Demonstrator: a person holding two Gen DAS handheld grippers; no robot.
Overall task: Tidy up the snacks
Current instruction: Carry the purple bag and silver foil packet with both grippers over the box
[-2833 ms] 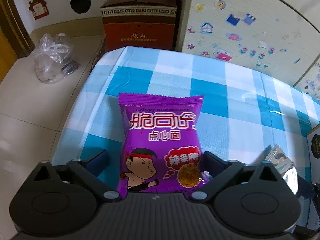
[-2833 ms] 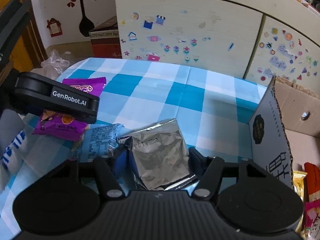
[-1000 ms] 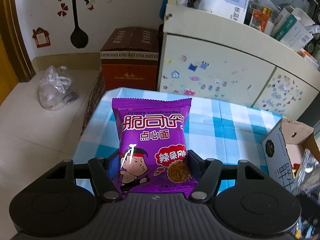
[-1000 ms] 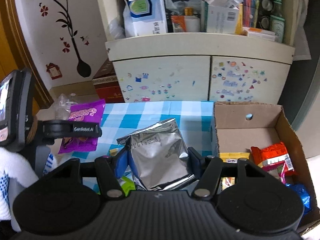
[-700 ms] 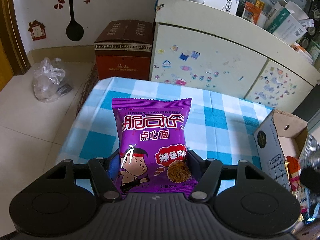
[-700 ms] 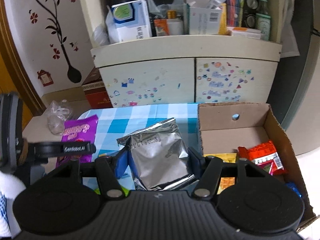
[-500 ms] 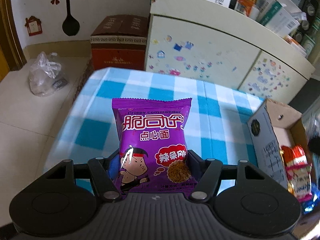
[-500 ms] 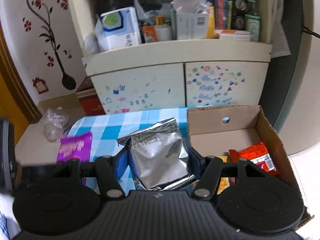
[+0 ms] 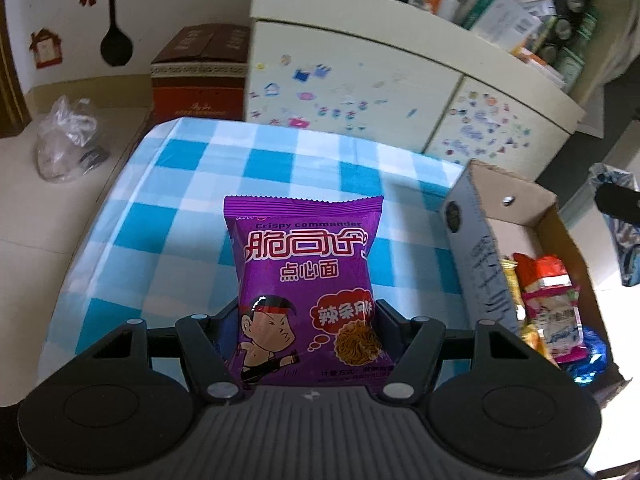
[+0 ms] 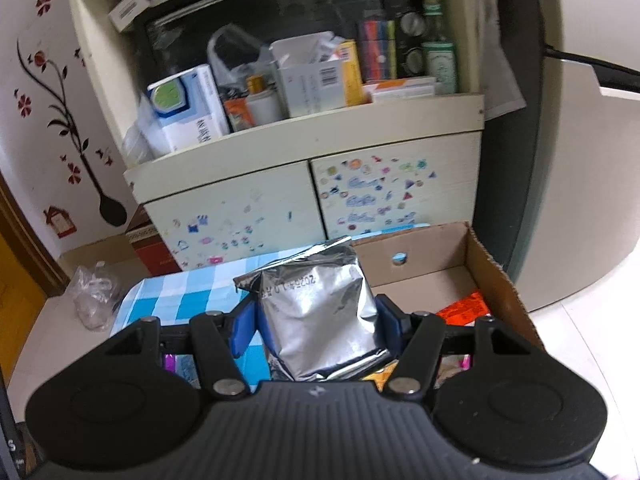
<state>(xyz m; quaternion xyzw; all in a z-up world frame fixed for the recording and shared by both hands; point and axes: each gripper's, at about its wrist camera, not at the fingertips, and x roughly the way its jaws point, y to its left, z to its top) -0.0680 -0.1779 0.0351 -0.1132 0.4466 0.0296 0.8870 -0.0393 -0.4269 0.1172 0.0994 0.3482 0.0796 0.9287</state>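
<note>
Gripping a purple snack packet (image 9: 306, 284) above the checked desk (image 9: 168, 216), the left hand-held gripper (image 9: 306, 320) faces the cardboard box (image 9: 476, 240), while the right hand-held gripper (image 10: 318, 320) clamps a silver pouch (image 10: 316, 304).

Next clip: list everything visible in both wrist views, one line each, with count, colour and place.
purple snack packet: one, purple, clamped in the left hand-held gripper above the table
silver foil packet: one, silver, clamped in the right hand-held gripper
cardboard box: one, brown, at the table's right end, snacks inside
red snack packet: one, red, in the cardboard box
tablecloth: one, blue and white check, over the table
cabinet: one, cream, stickers on its doors, behind the table
brown carton: one, on the floor by the cabinet
plastic bag: one, clear, on the floor
left hand-held gripper: black
right hand-held gripper: black, blue pads
</note>
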